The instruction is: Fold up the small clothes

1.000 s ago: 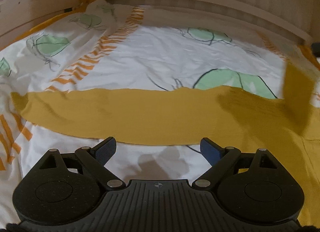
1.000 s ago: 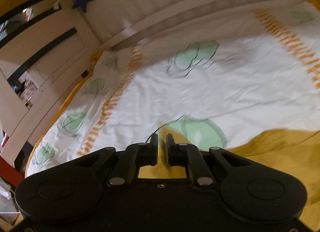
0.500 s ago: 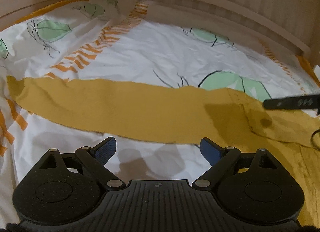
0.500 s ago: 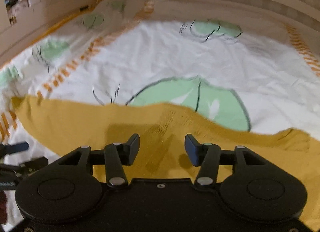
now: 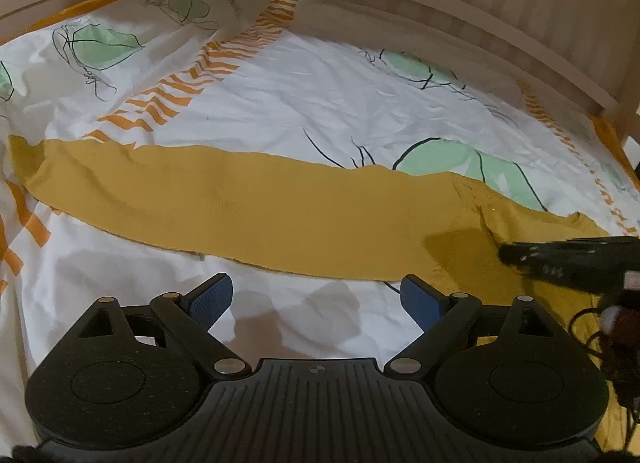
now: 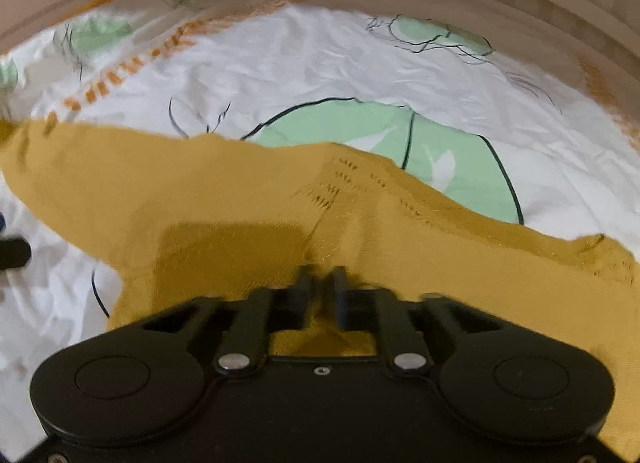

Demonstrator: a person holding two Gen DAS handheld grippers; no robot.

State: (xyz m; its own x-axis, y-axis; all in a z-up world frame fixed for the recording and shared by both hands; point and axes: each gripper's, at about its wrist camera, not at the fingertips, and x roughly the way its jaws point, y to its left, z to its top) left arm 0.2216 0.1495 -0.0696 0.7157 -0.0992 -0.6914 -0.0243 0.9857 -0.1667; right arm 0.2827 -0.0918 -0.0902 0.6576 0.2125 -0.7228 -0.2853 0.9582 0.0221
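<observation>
The mustard garment [image 5: 280,215] lay across the frame's middle on the leaf-printed bed sheet [image 5: 320,103], the right tool [image 6: 322,283] clamped on it, the left tool [image 5: 316,295] spread apart, wooden rail [image 5: 440,7] behind.

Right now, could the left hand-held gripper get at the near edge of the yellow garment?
Probably yes: the left hand-held gripper is open, and only bare bedsheet lies between it and the yellow garment. Nothing blocks it.

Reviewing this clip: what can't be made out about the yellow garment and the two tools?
- yellow garment: its right and near parts are cut off by the left wrist frame edge and the left tool.
- right tool: motion blur in the right wrist view hides whether the fingertips pinch fabric.
</observation>
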